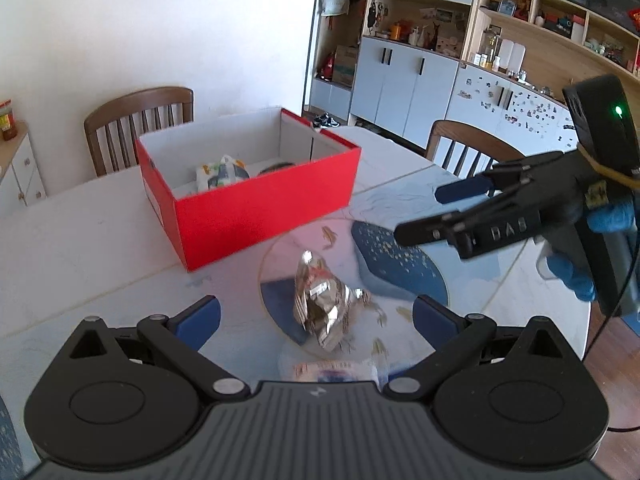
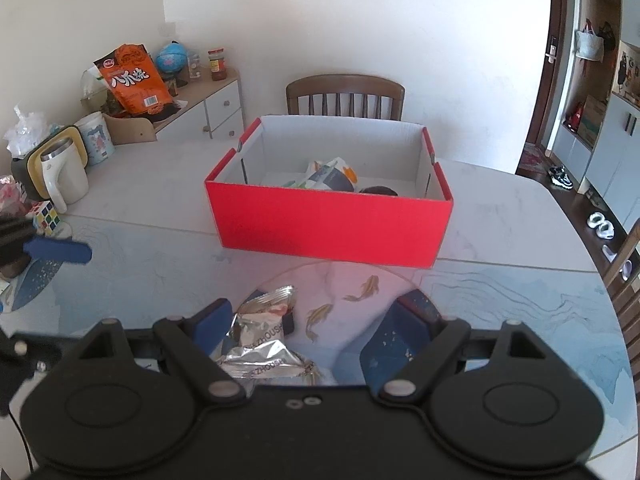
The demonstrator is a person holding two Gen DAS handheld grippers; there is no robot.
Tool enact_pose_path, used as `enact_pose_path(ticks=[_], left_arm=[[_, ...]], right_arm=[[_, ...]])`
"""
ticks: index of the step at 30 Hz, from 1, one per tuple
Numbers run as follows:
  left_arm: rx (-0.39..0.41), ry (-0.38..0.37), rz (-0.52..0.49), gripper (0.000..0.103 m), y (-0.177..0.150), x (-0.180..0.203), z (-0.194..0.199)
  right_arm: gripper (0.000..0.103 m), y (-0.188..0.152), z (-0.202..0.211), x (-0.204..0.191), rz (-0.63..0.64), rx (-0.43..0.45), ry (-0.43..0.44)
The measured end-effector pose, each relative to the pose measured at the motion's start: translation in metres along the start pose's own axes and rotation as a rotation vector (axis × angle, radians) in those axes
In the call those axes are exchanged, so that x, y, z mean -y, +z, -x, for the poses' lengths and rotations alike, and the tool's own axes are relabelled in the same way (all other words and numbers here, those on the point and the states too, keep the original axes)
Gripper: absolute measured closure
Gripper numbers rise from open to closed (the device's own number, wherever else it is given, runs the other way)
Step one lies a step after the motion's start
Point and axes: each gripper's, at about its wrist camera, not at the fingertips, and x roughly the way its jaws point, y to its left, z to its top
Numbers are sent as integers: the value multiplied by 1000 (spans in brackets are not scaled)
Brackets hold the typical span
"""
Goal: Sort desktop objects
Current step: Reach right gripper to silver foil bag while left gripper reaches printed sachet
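One crumpled foil packet [image 1: 326,302] lies on my tabletop [image 1: 80,240] between my left gripper's [image 1: 316,314] wide-spread fingers. My right gripper [image 2: 316,320], also wide, has it at nine o'clock. One red box [image 2: 332,220] stands at twelve.

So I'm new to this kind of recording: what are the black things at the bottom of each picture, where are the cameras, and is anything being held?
There is no robot. A person holds a two-finger gripper in each hand, and each carries a fisheye camera looking out along its fingers.

One picture comes from the left gripper, the other from the right gripper. The black shapes along the bottom are each gripper's own body. In the left view, the right gripper also shows from the side, with a blue-gloved hand behind it.

On the table stands an open red box with some packets already inside. Nearer lies a crumpled silver foil packet on a fish-patterned mat.

Both grippers are open; neither holds anything. The packet lies between the fingers, not gripped.
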Motion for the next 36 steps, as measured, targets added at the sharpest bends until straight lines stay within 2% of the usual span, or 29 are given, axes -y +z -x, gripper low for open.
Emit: enact_pose_path(ticks=[7,12,21,25,36], left_arm=[[-60,16,23,0,-38,2,-9],[-80,68,25,0,-56,7,-12],[-93,95,76,0,-75,3,-18],[-101,124,64,0,-86,4,-21],[-115,123,78,0,-110,8,-28]], right_arm=[[16,-11,-9,-12,8,-19,2],[16,-18,-17,-19,-4,-25,4],[16,-27,-33,-24,-30,-46,-8],[16,-30,-38,-27,-33,-48,-11],[17,-39,-55,-37,-17,-65,-2]])
